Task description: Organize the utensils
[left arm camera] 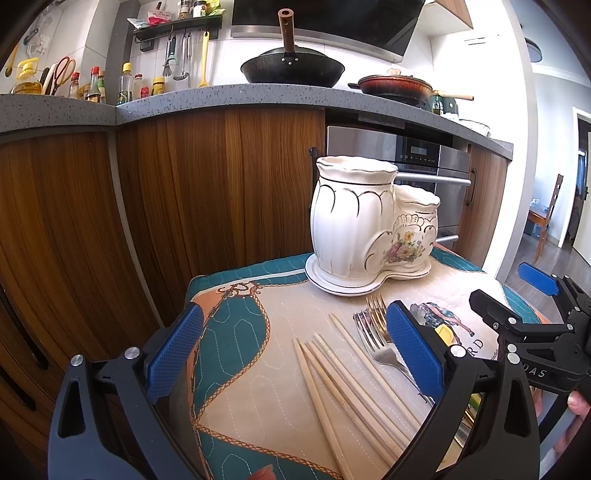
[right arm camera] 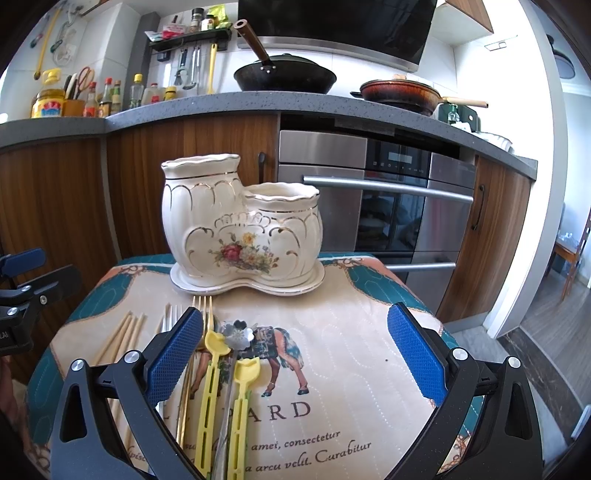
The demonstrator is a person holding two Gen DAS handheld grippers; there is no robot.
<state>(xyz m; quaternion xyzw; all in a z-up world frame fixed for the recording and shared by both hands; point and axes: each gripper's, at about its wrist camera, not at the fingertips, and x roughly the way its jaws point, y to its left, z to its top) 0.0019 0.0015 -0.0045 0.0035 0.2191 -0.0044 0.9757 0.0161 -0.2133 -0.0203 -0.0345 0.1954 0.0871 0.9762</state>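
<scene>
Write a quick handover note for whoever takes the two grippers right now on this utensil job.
Left gripper: jaws open, empty, over the chopsticks.
Right gripper: jaws open, empty, above the cloth.
Ceramic holder stands at the back on its saucer; no utensil sticks out of it.
Forks, chopsticks and two yellow utensils lie flat on the cloth.
Done: nothing visible. Left: put all utensils into the holder.

Domestic kitchen. A grey speckled stone counter (right arm camera: 221, 101) runs over brown wood-grain cabinets (right arm camera: 55, 206) and a built-in stainless steel oven (right arm camera: 388, 199). A black wok (right arm camera: 284, 77) and a reddish frying pan (right arm camera: 400, 92) stand under a black extractor hood (right arm camera: 332, 26). Oil and sauce bottles (right arm camera: 110, 98) line the tiled wall; ladles hang from a black rail shelf (right arm camera: 192, 37).
</scene>
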